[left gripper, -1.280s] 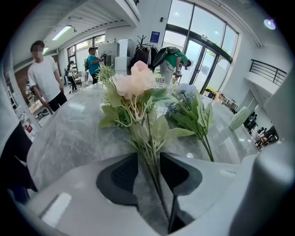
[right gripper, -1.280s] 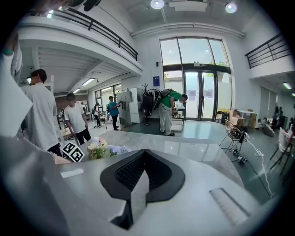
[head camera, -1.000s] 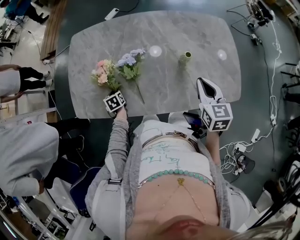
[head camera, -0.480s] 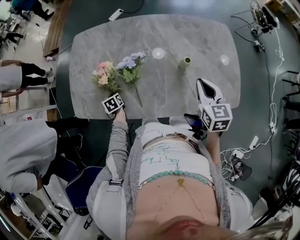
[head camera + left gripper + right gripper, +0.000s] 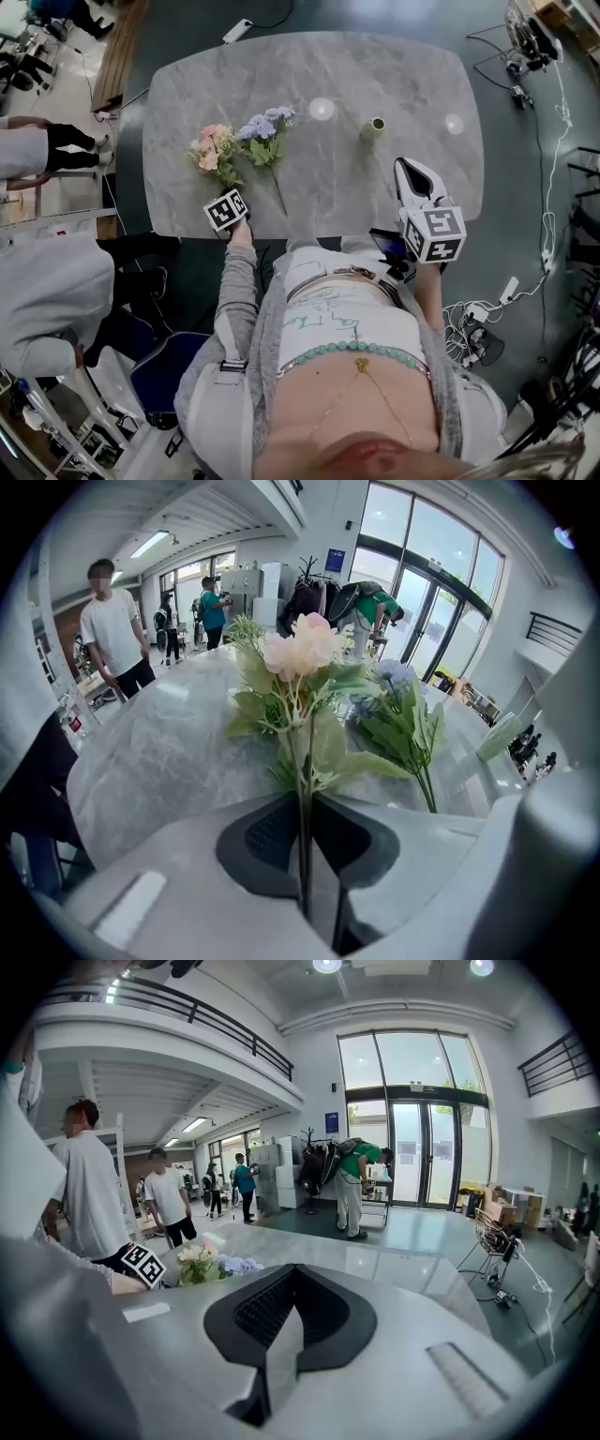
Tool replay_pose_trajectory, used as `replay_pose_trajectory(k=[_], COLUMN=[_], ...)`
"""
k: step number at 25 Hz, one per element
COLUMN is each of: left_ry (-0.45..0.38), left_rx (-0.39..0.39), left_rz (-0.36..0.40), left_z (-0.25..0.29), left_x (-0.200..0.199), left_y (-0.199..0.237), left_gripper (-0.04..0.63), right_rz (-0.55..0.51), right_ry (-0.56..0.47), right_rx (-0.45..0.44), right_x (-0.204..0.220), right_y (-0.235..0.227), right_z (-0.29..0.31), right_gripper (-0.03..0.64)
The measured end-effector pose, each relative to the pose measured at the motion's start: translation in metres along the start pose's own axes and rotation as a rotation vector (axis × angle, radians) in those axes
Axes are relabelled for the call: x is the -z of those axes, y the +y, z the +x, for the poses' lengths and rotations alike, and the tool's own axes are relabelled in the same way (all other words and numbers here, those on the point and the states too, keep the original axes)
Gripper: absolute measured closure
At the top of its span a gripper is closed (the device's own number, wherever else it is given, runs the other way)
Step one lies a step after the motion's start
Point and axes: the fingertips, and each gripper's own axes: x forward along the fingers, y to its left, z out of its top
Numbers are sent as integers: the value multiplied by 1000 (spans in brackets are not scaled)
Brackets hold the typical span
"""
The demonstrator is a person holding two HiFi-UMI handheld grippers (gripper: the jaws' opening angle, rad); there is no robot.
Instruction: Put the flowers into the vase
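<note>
Table top (image 5: 375,75): grey stone-look slab with pale veining, smooth and semi-gloss, mirroring the ceiling lamps as bright spots.
Pink flowers (image 5: 212,152) and blue flowers (image 5: 265,127): artificial-looking, with matt, cloth-like petals. The leaves have a faint waxy sheen and the stems are thin, smooth and plastic-like.
Vase (image 5: 373,128): pale green, smooth. I cannot tell the material.
My left gripper (image 5: 302,808) and my right gripper (image 5: 286,1288): light grey matt plastic shells. Pads (image 5: 272,832): black, rubbery-looking, finely ribbed.
My sleeve (image 5: 239,281): grey knit cloth, matt.
Floor (image 5: 506,244): dark, polished, reflective.
</note>
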Motion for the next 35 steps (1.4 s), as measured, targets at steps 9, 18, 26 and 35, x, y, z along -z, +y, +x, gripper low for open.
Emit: replay_pose_trajectory(k=[9,18,26,35], left_ry=[-38,-88,-125,-202], left_rx=[27,55,50,63], left_rz=[-20,-32,-45,-71], left_z=[-14,-35,-53,-84], left_x=[-7,-15,-18,-33], left_y=[-1,-3,1,3], left_gripper=[551,557,558,558], right_rz=[-10,-24,-37,-52], right_ry=[-1,-10,-15,-16], right_rx=[-13,-22,-44,-76], right_x=[-2,-3,-6,-12], right_y=[5,11,13,23], right_z=[-1,-4,-2,5], right_gripper=[591,591,591,591])
